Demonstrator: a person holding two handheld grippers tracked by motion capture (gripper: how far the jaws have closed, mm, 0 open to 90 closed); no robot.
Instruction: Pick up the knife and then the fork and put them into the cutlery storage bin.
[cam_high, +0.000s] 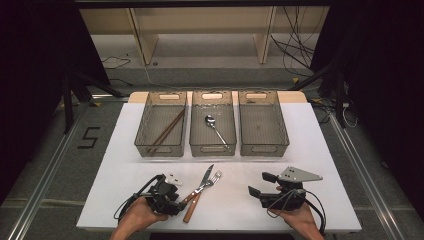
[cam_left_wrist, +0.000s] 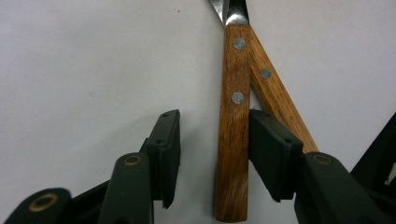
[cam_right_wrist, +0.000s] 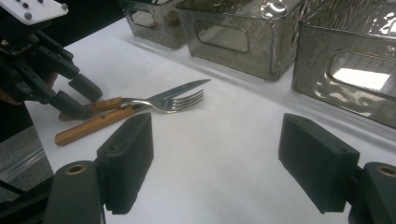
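Bins stand three in a row at twelve o'clock on the white surface (cam_high: 300, 150) in the high view: the left bin (cam_high: 161, 123) holds brown chopsticks (cam_high: 166, 130), the middle bin (cam_high: 212, 123) a spoon (cam_high: 215, 128), and the right bin (cam_high: 262, 123) looks bare, though its smoky walls make that hard to judge. At six o'clock a knife (cam_high: 199, 192) and a fork (cam_high: 207, 183) lie crossed, their wooden handles toward the person. The left gripper (cam_high: 176, 200) sits at about seven o'clock, right at the handle ends; from here its jaws are too small and dark to read. The right gripper (cam_high: 257, 184) rests at five o'clock, well apart from the cutlery, jaws spread, with a grey plate on top.

Left gripper view settles the doubt: the left gripper (cam_left_wrist: 212, 154) has its jaws apart, straddling the knife handle (cam_left_wrist: 233, 140), the right-hand pad touching or just beside the wood, the other pad clear of it. The fork handle (cam_left_wrist: 280, 100) angles off toward five o'clock, its lower end hidden behind that pad. Both utensils' metal parts are cut off at the top edge.

Right gripper view shows the right gripper (cam_right_wrist: 215, 158) wide apart over bare surface, holding nothing. At ten o'clock lie the fork's tines (cam_right_wrist: 184, 100) and the knife blade, with the left gripper (cam_right_wrist: 77, 98) over the handles. Bin fronts are cropped along the top.
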